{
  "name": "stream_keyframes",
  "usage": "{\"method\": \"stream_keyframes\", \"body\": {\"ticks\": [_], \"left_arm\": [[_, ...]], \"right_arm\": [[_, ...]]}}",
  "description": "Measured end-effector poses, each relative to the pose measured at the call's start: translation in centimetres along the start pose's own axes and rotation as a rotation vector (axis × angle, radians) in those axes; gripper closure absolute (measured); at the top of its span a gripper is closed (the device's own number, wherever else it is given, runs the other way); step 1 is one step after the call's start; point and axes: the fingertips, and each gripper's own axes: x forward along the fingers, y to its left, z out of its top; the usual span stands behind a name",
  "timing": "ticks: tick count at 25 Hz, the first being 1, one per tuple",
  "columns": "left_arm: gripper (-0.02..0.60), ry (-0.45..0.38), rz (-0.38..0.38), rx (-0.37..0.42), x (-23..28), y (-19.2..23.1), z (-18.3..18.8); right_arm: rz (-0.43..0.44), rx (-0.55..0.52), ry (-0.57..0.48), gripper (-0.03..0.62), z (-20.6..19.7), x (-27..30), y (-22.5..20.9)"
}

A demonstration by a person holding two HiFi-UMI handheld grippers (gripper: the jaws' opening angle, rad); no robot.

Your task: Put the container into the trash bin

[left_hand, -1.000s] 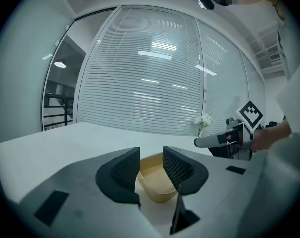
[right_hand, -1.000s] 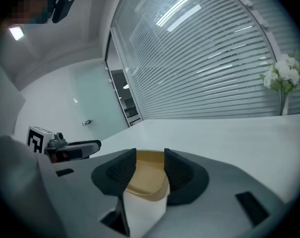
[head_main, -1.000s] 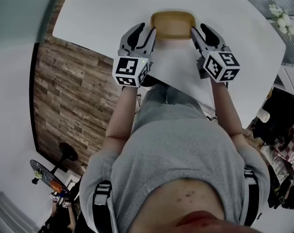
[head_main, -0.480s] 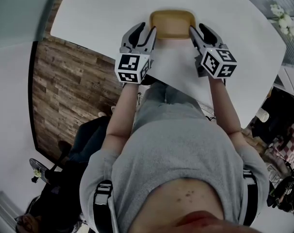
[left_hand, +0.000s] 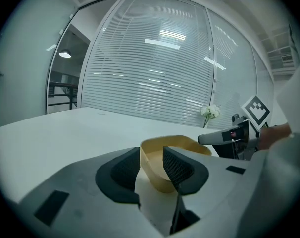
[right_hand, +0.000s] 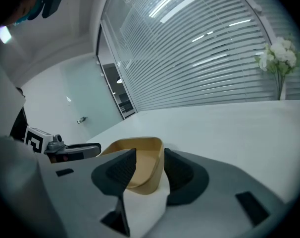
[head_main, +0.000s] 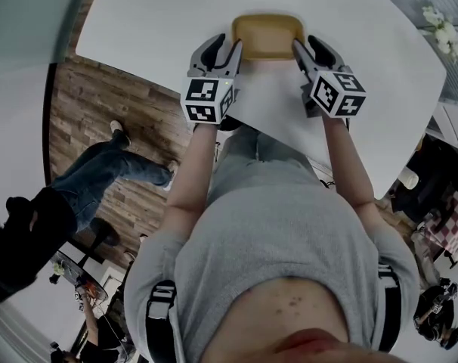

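Note:
A tan, shallow container (head_main: 267, 35) sits on the white table (head_main: 161, 21) just ahead of me. My left gripper (head_main: 223, 51) is at its left end and my right gripper (head_main: 312, 51) at its right end. In the left gripper view the open jaws of the left gripper (left_hand: 151, 152) straddle the container's (left_hand: 157, 175) near wall, with a gap between the wall and the right pad. In the right gripper view the right gripper (right_hand: 150, 153) also stands open astride the container's (right_hand: 145, 167) wall, its pads not pressing.
The table's near edge runs just below the grippers, with wood floor (head_main: 100, 142) to the left. A person (head_main: 85, 180) walks across that floor. White flowers (head_main: 440, 29) stand at the table's far right. Clutter lies on the floor at the right.
Both grippers have sunk slightly and moved in around the container's ends. A person has walked into view on the floor at the left.

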Motion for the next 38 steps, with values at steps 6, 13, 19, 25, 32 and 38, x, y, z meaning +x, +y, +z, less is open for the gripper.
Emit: {"method": "stream_keyframes", "body": {"ticks": [6,13,19,25,32,38], "left_arm": [[0.454,0.023,0.011,-0.006,0.6,0.1,-0.5],[0.455,0.047,0.017,-0.027,1.1,0.4,-1.4],[0.456,0.057,0.016,-0.033,1.5,0.4,-1.4],[0.456,0.079,0.021,-0.036,1.6,0.5,-1.5],[0.474,0.087,0.023,-0.044,1.9,0.4,-1.5],[0.483,0.075,0.037,-0.056,1.9,0.4,-1.4]], "right_arm": [[-0.002,0.02,0.014,0.381,-0.5,0.4,-0.4],[-0.012,0.013,0.057,0.381,-1.6,1.2,-0.7],[-0.021,-0.003,0.079,0.381,-1.7,1.5,-0.8],[-0.039,-0.014,0.094,0.382,-1.8,1.8,-0.7],[-0.045,-0.01,0.098,0.423,-1.8,2.0,-0.7],[-0.06,0.006,0.091,0.444,-1.8,1.9,-0.9]]}}
